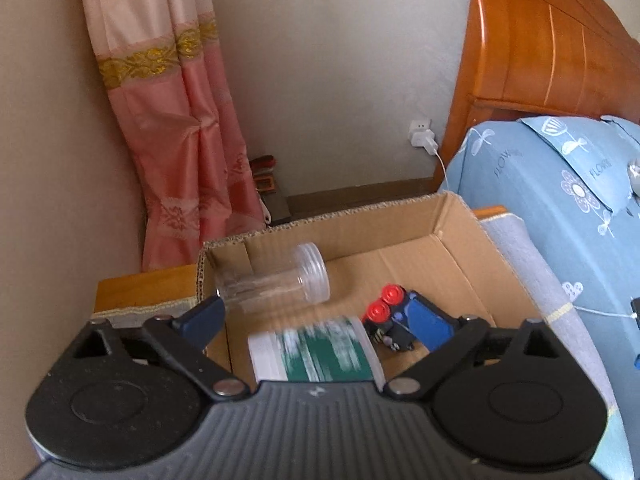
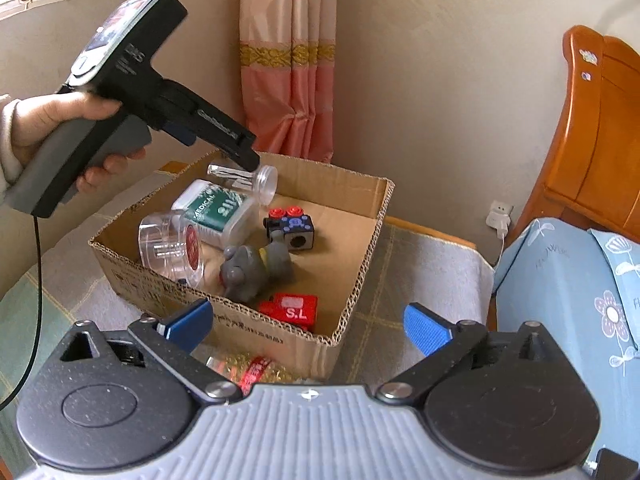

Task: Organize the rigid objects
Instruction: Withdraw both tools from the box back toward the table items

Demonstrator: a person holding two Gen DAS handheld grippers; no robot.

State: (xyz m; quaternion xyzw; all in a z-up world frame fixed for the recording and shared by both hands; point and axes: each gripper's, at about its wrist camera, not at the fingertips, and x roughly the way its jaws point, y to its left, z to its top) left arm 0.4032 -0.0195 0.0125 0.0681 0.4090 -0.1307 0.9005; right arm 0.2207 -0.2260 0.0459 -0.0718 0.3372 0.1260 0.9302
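An open cardboard box (image 2: 360, 248) stands on a cloth-covered stand. In it lie a green and white medical bottle (image 2: 218, 212), a clear round container with a red label (image 2: 172, 246), a grey toy (image 2: 252, 268), a black toy with red knobs (image 2: 290, 230) and a red block marked S.L (image 2: 292, 310). My left gripper (image 1: 316, 316) is open above the box; a clear jar (image 1: 276, 284) lies on its side just in front of its fingers, and it shows in the right wrist view (image 2: 250, 180). My right gripper (image 2: 308, 320) is open and empty before the box's near wall.
A bed with a blue flowered cover (image 2: 572, 288) and an orange wooden headboard (image 1: 540, 48) stands to the right. A pink curtain (image 1: 180, 132) hangs behind the box. A charger is plugged into a wall socket (image 1: 422, 136). A gold and red packet (image 2: 256, 370) lies under my right gripper.
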